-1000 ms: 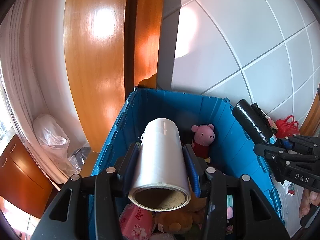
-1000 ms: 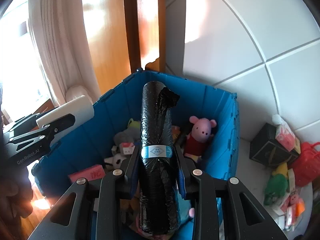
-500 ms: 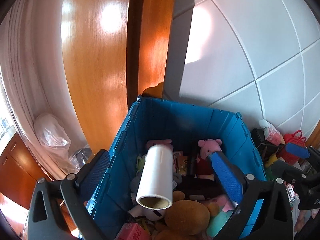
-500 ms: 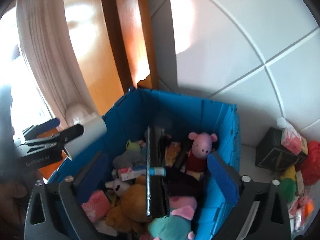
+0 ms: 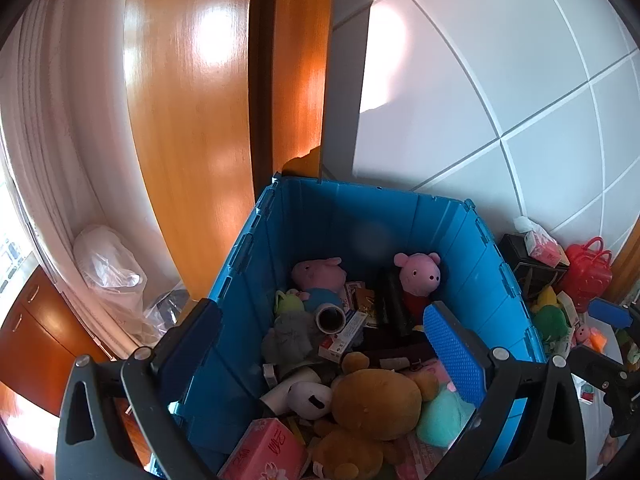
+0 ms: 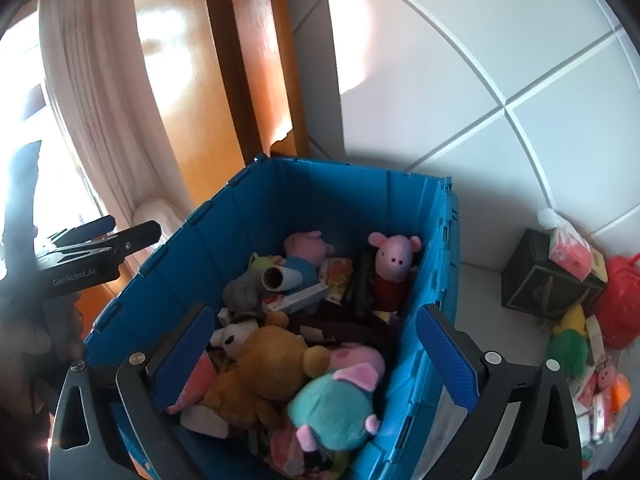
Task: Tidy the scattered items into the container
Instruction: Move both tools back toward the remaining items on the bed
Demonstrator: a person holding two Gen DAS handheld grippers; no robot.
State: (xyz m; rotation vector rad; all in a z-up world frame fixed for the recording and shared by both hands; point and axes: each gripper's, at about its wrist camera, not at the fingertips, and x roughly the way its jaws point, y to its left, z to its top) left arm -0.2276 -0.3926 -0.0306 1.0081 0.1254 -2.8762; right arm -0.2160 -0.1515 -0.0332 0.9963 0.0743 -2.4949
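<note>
1. I have the left gripper [image 5: 324, 344] over the blue container [image 5: 304, 216]; its jaws stand wide apart with nothing between the pads.
2. My right gripper [image 6: 316, 352] hangs over the same container from the other side, jaws likewise spread fully, nothing held.
3. The white roll [image 5: 330, 317] lies inside the container among the toys, its open cardboard end facing the camera, resting against the blue-bodied pig plush [image 5: 318, 278].
4. The black roll [image 6: 362, 284] lies in the container just beside the red-dressed pig plush [image 6: 394, 266], which sits upright against the far wall.
5. A brown bear plush [image 5: 376, 400], a teal plush [image 6: 332, 408] and a pink tissue pack [image 5: 264, 452] fill the near part of the container.
6. Items outside, on the floor to the right: a dark box [image 6: 548, 280], a red toy case [image 5: 588, 272], a green plush [image 6: 568, 350] and small packets I cannot identify.
</note>
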